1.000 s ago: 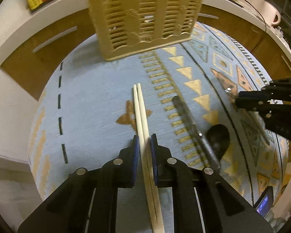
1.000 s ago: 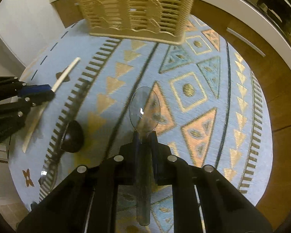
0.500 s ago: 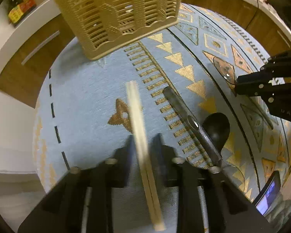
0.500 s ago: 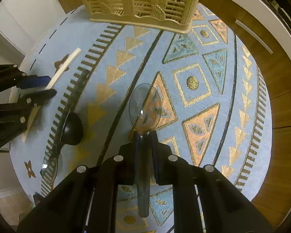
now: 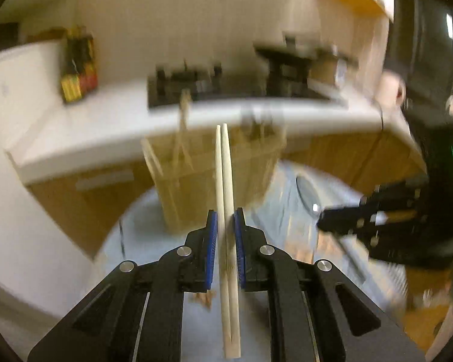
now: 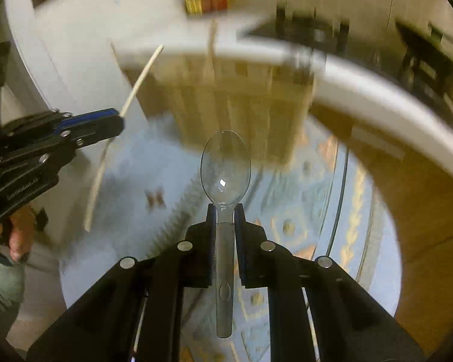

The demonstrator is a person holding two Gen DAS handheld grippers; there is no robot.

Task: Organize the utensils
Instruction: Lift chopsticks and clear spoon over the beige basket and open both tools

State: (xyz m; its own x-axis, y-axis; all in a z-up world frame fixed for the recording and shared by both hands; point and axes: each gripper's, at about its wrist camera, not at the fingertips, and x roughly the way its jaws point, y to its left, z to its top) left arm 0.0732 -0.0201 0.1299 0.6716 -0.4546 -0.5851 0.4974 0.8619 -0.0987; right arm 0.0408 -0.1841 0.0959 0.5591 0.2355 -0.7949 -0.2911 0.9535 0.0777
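My left gripper [image 5: 225, 220] is shut on a pair of pale wooden chopsticks [image 5: 224, 175], lifted off the mat and pointing at the beige slatted utensil basket [image 5: 208, 175] ahead. My right gripper [image 6: 225, 214] is shut on a clear plastic spoon [image 6: 225, 166], bowl forward, raised in front of the basket [image 6: 235, 114]. The left gripper [image 6: 75, 129] and chopsticks [image 6: 130, 99] show at the left of the right wrist view. The right gripper [image 5: 362, 217] and spoon bowl [image 5: 306, 193] show at the right of the left wrist view. Both views are motion-blurred.
The blue patterned mat [image 6: 302, 211] covers the round table under both grippers. A white kitchen counter [image 5: 120, 126] with a stove [image 5: 196, 87] and a bottle [image 5: 78, 69] runs behind the basket. Some utensils stand in the basket.
Both grippers have lifted and tilted up from the mat with their loads, the chopsticks and the clear spoon, and now face the basket and counter. The black spoon is out of view.
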